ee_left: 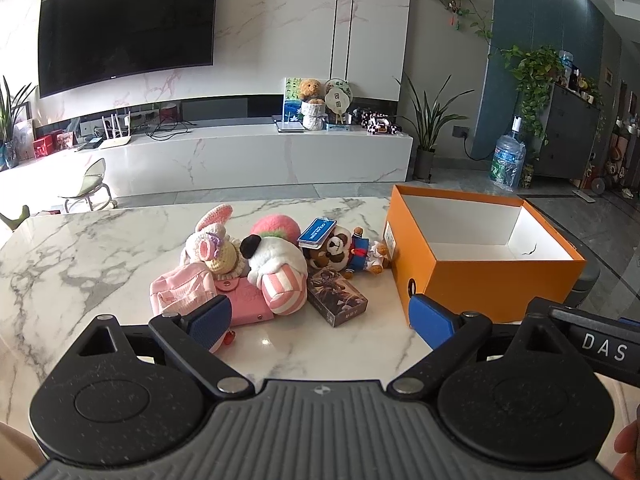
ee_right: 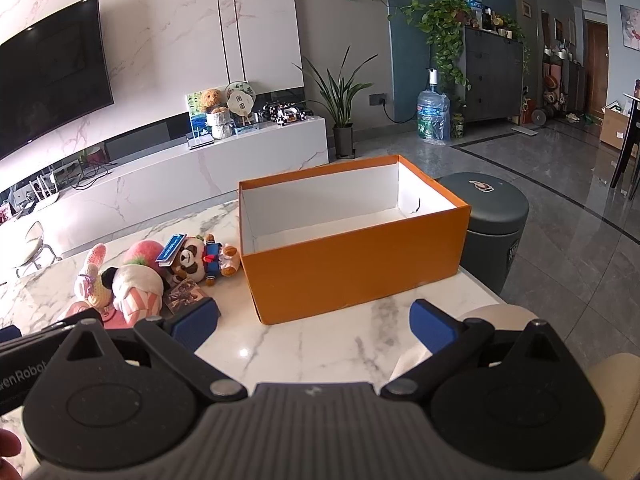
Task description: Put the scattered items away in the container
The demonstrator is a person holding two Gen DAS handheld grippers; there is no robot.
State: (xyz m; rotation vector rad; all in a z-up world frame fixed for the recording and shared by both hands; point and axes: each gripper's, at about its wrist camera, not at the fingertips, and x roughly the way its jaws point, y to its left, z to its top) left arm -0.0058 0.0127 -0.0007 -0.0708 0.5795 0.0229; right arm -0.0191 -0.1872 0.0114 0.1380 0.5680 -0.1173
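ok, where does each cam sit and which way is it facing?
Left wrist: on the left hand-held gripper, facing the toy pile on the table, orange box to the right; its own open fingers show.
Right wrist: on the right hand-held gripper, facing the orange box; its own open fingers show.
Shared: box, toys, table, TV wall.

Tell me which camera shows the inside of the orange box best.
The right wrist view: it faces the orange box almost head-on, showing its white floor and walls with nothing inside. The left wrist view has the box off to the right, its near wall hiding much of the floor.
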